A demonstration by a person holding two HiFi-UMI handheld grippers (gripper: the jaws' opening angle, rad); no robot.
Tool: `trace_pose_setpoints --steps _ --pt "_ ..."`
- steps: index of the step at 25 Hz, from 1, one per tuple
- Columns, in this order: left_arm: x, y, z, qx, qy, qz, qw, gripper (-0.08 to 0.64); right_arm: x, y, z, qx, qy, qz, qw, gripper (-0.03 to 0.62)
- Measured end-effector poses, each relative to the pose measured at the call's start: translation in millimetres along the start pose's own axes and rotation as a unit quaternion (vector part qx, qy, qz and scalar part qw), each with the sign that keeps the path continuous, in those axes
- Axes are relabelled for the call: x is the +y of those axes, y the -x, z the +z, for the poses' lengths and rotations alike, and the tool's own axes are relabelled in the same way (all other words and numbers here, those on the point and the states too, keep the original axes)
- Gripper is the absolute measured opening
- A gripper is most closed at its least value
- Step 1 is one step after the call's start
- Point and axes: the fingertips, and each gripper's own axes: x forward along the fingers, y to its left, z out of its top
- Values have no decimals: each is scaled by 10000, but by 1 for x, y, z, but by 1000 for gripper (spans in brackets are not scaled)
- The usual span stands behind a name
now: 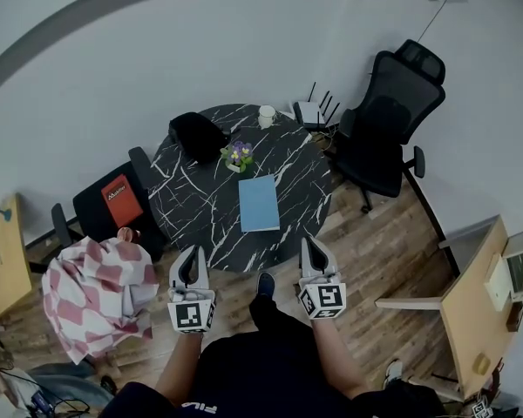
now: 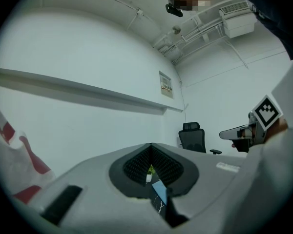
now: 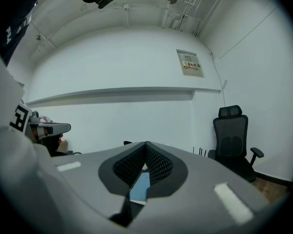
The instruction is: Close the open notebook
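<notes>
A blue notebook (image 1: pixel 259 203) lies closed and flat on the round black marble table (image 1: pixel 192 207), towards its near right side. My left gripper (image 1: pixel 190 255) hovers at the table's near edge, jaws together with nothing between them. My right gripper (image 1: pixel 314 249) is level with it at the near right edge, also shut and empty. Both stand short of the notebook and do not touch it. In the left gripper view a sliver of the notebook (image 2: pixel 159 191) shows below the closed jaws (image 2: pixel 151 146). The right gripper view shows the same notebook (image 3: pixel 139 187) under its closed jaws (image 3: pixel 146 143).
On the table's far side are a black bag (image 1: pixel 196 135), a small flower pot (image 1: pixel 238 155) and a white cup (image 1: pixel 267 116). A black office chair (image 1: pixel 388 120) stands at right. A chair with a red item (image 1: pixel 113 203) and a red-checked cloth (image 1: pixel 96 290) stand at left.
</notes>
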Motion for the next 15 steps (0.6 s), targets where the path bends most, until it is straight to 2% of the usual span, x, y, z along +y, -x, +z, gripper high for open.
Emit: trace_pose_setpoints --steps 15 --pt "13 3 -4 52 48 107 9999 0 14 8 8 -108 223 162 9996 11"
